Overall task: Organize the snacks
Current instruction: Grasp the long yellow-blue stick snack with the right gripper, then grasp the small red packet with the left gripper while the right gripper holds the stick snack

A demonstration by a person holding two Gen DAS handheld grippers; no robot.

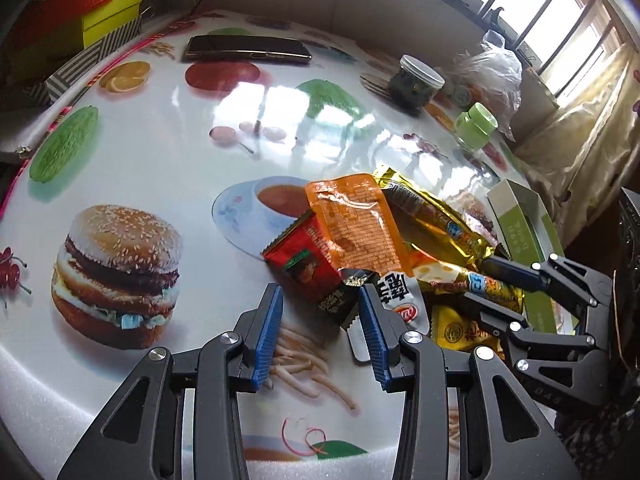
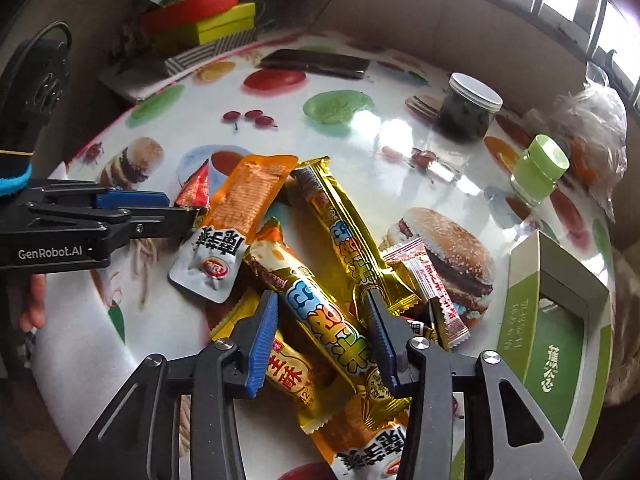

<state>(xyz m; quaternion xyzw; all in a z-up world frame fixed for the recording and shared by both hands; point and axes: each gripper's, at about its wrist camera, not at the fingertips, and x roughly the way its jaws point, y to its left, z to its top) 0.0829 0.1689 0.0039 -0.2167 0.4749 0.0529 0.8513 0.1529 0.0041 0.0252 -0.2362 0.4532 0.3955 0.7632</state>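
A heap of snack packets lies on the printed round table (image 1: 168, 152). In the left wrist view, my left gripper (image 1: 320, 332) stands open just above the table. The dark end of a red packet (image 1: 308, 264) reaches between its fingertips without touching the pads. An orange pouch (image 1: 356, 220) lies over that packet. In the right wrist view, my right gripper (image 2: 322, 340) is open and straddles a gold sausage stick (image 2: 320, 320) on top of the heap; the pads do not visibly press it. A second gold stick (image 2: 348, 232) lies beside it. The left gripper (image 2: 180, 210) shows at the left edge.
An open green-and-white box (image 2: 560, 320) sits at the table's right edge. Behind the heap stand a green-capped bottle (image 2: 540, 172), a white-lidded jar (image 2: 468, 108), a phone (image 2: 316, 64) and a plastic bag (image 2: 592, 132). Coloured boxes (image 2: 200, 20) are stacked beyond the far left rim.
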